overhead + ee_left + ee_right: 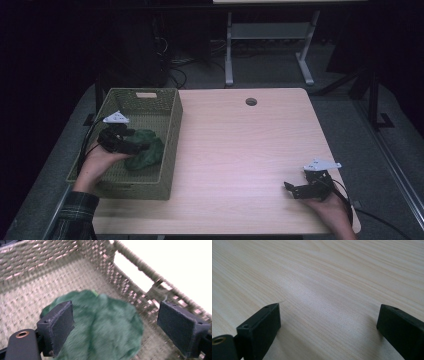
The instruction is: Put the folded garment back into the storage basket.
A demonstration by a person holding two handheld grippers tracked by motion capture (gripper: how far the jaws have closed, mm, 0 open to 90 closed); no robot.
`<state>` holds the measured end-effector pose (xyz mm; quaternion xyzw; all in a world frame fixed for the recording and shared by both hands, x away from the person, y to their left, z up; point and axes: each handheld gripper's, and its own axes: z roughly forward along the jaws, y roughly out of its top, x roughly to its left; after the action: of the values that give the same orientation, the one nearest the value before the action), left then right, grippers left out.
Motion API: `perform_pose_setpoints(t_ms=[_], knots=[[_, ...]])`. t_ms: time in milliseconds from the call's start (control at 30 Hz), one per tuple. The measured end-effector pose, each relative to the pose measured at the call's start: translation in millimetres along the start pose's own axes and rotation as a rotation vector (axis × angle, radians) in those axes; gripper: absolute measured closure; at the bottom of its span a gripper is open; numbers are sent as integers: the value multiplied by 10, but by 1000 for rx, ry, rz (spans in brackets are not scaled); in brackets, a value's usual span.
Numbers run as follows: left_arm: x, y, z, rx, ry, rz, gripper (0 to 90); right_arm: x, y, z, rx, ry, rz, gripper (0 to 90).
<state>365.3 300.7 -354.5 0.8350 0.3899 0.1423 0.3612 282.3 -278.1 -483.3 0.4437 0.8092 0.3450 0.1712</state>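
Observation:
A dark green plush thing (146, 149) lies on the floor of the woven basket (172, 137) at the table's left edge. My left gripper (137, 147) hovers inside the basket just left of it, jaws wide apart. In the left gripper view the green plush (105, 327) sits below and between the two pads (58, 326), which do not press on it. My right gripper (292, 190) rests low over the table's near right corner, open. The right gripper view has bare wood (324, 290) between its pads (262, 327).
The basket's wall has a handle slot (135, 271) on the side toward the table. A round cable hole (251, 101) sits near the table's far edge. Beyond the table stand a desk frame (270, 45) and cables on a dark floor.

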Motion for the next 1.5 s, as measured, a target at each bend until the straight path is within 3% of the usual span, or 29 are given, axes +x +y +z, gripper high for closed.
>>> perform_pose_setpoints(t_ms=[367, 733, 900, 1233, 1500], knots=[[-376, 227, 32, -66, -34, 45, 131, 2, 0, 1, -1, 0, 3, 49], [-845, 458, 189, -93, -109, 102, 132, 2, 0, 1, -2, 0, 3, 50], [-1073, 541, 341, -108, -147, 100, 135, 2, 1, 1, -1, 0, 3, 50], [-1481, 659, 637, -105, -167, 121, 135, 0, 0, 0, 0, 0, 0, 50], [-1776, 626, 912, -83, -202, 158, 132, 0, 0, 0, 0, 0, 0, 50]])
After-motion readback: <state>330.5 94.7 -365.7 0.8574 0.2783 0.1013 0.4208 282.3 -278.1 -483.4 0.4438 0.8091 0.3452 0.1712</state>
